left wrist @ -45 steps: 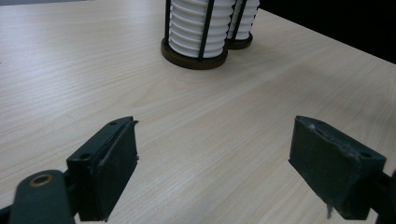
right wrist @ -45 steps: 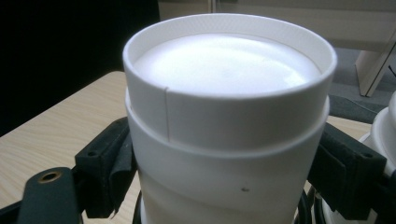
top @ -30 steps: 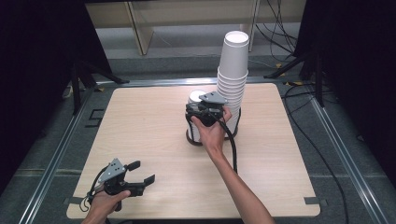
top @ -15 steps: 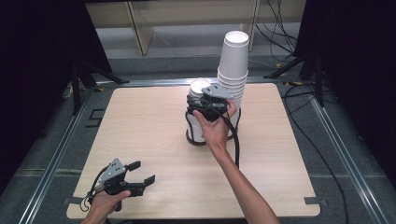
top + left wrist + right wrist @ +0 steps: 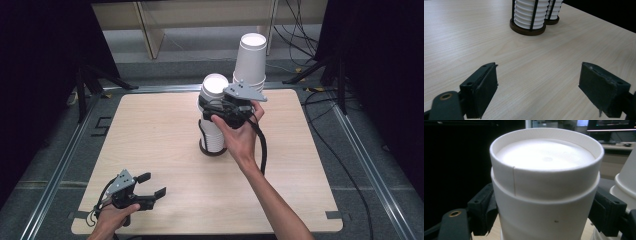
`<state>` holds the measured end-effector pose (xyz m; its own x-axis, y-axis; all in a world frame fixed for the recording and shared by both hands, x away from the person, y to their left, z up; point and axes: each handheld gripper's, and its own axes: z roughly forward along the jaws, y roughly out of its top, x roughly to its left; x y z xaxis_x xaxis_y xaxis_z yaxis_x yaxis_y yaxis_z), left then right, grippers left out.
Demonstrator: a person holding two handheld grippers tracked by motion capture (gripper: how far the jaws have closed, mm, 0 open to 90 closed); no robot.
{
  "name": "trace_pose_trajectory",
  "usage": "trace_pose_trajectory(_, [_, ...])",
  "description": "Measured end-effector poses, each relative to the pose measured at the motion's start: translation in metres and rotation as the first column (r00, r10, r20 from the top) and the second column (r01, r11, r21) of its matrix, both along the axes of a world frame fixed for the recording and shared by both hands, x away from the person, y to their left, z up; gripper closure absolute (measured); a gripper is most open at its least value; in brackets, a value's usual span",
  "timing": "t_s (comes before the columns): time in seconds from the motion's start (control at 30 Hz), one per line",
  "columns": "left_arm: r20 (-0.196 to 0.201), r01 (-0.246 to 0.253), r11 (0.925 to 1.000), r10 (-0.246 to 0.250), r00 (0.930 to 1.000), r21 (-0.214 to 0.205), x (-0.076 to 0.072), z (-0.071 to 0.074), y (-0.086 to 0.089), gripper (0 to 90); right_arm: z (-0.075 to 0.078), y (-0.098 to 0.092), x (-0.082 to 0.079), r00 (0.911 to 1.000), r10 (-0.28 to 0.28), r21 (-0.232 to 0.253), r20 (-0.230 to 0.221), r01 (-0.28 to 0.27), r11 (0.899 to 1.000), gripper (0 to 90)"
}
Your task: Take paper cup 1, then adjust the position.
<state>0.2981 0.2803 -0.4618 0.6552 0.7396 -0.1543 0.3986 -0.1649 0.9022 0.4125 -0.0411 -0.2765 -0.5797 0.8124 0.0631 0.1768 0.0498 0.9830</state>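
Note:
Two stacks of upturned white paper cups stand in black wire holders at the table's far middle. My right gripper (image 5: 214,108) is shut on the top cup (image 5: 216,85) of the nearer, shorter stack (image 5: 212,135), raised above the rest. In the right gripper view the cup (image 5: 546,167) sits between both jaws, pads pressed on its wall. The taller stack (image 5: 251,55) rises just behind. My left gripper (image 5: 152,184) rests near the front left edge, open; its jaws (image 5: 539,71) stand wide over bare wood, facing the holders (image 5: 529,15).
The light wooden table (image 5: 150,125) has a metal frame around it. A black cable (image 5: 262,145) hangs from the right gripper along the forearm. Dark stands and cables lie on the floor beyond the far edge.
The right gripper has risen with the top cup, lifting it up from the shorter stack. The left gripper has stayed where it was.

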Motion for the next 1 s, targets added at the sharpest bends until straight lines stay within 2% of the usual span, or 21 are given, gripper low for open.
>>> trace_pose_trajectory(0.03, [0.000,0.000,1.0000,0.000,1.0000,0.001,0.000,0.000,0.000,14.7,-0.001,-0.001,-0.002,0.9997,0.020,0.000,0.016,-0.020,1.000,19.9])
trace_pose_trajectory(0.07, [0.000,0.000,1.0000,0.000,1.0000,0.000,0.000,0.000,0.000,14.7,-0.003,-0.002,-0.008,0.9992,0.038,0.001,-0.011,-0.038,0.999,19.9])
trace_pose_trajectory(0.13, [0.005,0.000,1.0000,0.000,1.0000,-0.003,0.001,-0.001,0.000,14.7,-0.008,-0.003,-0.013,0.9974,0.072,0.003,-0.004,-0.072,0.997,19.9])
trace_pose_trajectory(0.17, [0.005,0.000,1.0000,0.000,1.0000,-0.003,0.001,-0.001,0.000,14.7,-0.012,-0.004,-0.018,0.9953,0.091,0.009,-0.033,-0.091,0.996,19.9])
trace_pose_trajectory(0.2, [0.001,0.001,1.0000,-0.001,1.0000,-0.008,0.001,-0.001,0.000,14.7,-0.012,-0.004,-0.018,0.9953,0.091,0.009,-0.033,-0.091,0.996,19.9])
trace_pose_trajectory(0.23, [0.002,0.002,0.9999,-0.002,1.0000,-0.016,0.001,-0.002,-0.001,14.7,-0.018,-0.005,-0.022,0.9922,0.113,0.007,-0.052,-0.113,0.994,19.9])
trace_pose_trajectory(0.27, [0.002,0.001,0.9999,-0.001,1.0000,-0.017,0.001,-0.002,-0.001,14.7,-0.023,-0.007,-0.023,0.9919,0.122,-0.007,-0.035,-0.123,0.992,19.9])
trace_pose_trajectory(0.33, [0.004,0.003,0.9999,-0.003,1.0000,-0.016,0.001,-0.002,0.000,14.7,-0.027,-0.007,-0.024,0.9905,0.131,-0.003,-0.040,-0.132,0.991,19.9])
trace_pose_trajectory(0.37, [0.004,0.000,0.9998,0.000,1.0000,-0.020,0.001,-0.002,-0.001,14.7,-0.037,-0.008,-0.027,0.9868,0.154,-0.005,-0.051,-0.154,0.988,19.9])
trace_pose_trajectory(0.4, [0.000,-0.003,0.9999,0.003,1.0000,-0.016,0.001,-0.002,0.000,14.7,-0.037,-0.008,-0.027,0.9868,0.154,-0.005,-0.051,-0.154,0.988,19.9])
trace_pose_trajectory(0.47, [0.005,0.004,0.9998,-0.003,1.0000,-0.021,0.002,-0.003,0.000,14.7,-0.050,-0.010,-0.030,0.9799,0.182,0.003,-0.081,-0.183,0.983,19.9])
trace_pose_trajectory(0.5, [0.004,0.003,0.9997,-0.003,1.0000,-0.022,0.002,-0.003,0.000,14.7,-0.060,-0.011,-0.033,0.9695,0.211,0.029,-0.125,-0.209,0.978,19.9])
trace_pose_trajectory(0.6, [0.000,-0.003,0.9998,0.003,1.0000,-0.018,0.001,-0.001,-0.001,14.7,-0.070,-0.011,-0.034,0.9657,0.221,0.015,-0.136,-0.221,0.975,19.9])
trace_pose_trajectory(0.63, [0.003,0.002,0.9998,-0.002,1.0000,-0.020,0.001,-0.002,-0.001,14.7,-0.077,-0.013,-0.035,0.9621,0.232,0.014,-0.143,-0.233,0.972,19.8])
trace_pose_trajectory(0.7, [0.004,0.003,0.9998,-0.003,1.0000,-0.019,0.001,-0.002,-0.001,14.7,-0.081,-0.015,-0.035,0.9631,0.233,0.000,-0.135,-0.235,0.972,19.8])
trace_pose_trajectory(0.73, [0.005,0.003,0.9998,-0.003,1.0000,-0.019,0.001,-0.002,-0.001,14.7,-0.085,-0.015,-0.036,0.9567,0.251,0.018,-0.147,-0.251,0.968,19.8])
trace_pose_trajectory(0.83, [0.005,0.001,0.9997,-0.001,1.0000,-0.023,0.001,-0.002,-0.001,14.7,-0.089,-0.016,-0.039,0.9524,0.258,0.011,-0.163,-0.260,0.966,19.8])
trace_pose_trajectory(0.87, [0.006,0.004,0.9997,-0.003,1.0000,-0.025,0.001,-0.002,-0.001,14.7,-0.095,-0.015,-0.040,0.9484,0.278,0.018,-0.153,-0.278,0.960,19.8])
trace_pose_trajectory(0.93, [0.008,0.004,0.9996,-0.004,1.0000,-0.028,0.001,-0.002,-0.001,14.7,-0.100,-0.015,-0.043,0.9414,0.288,0.027,-0.175,-0.288,0.957,19.8])
trace_pose_trajectory(0.97, [0.012,0.003,0.9993,-0.003,0.9999,-0.036,0.000,-0.002,-0.001,14.7,-0.100,-0.015,-0.043,0.9414,0.288,0.027,-0.175,-0.288,0.957,19.8])
trace_pose_trajectory(1.0, [0.016,0.009,0.9991,-0.008,0.9998,-0.042,0.000,-0.002,-0.001,14.7,-0.104,-0.014,-0.044,0.9370,0.300,0.022,-0.179,-0.301,0.953,19.8])
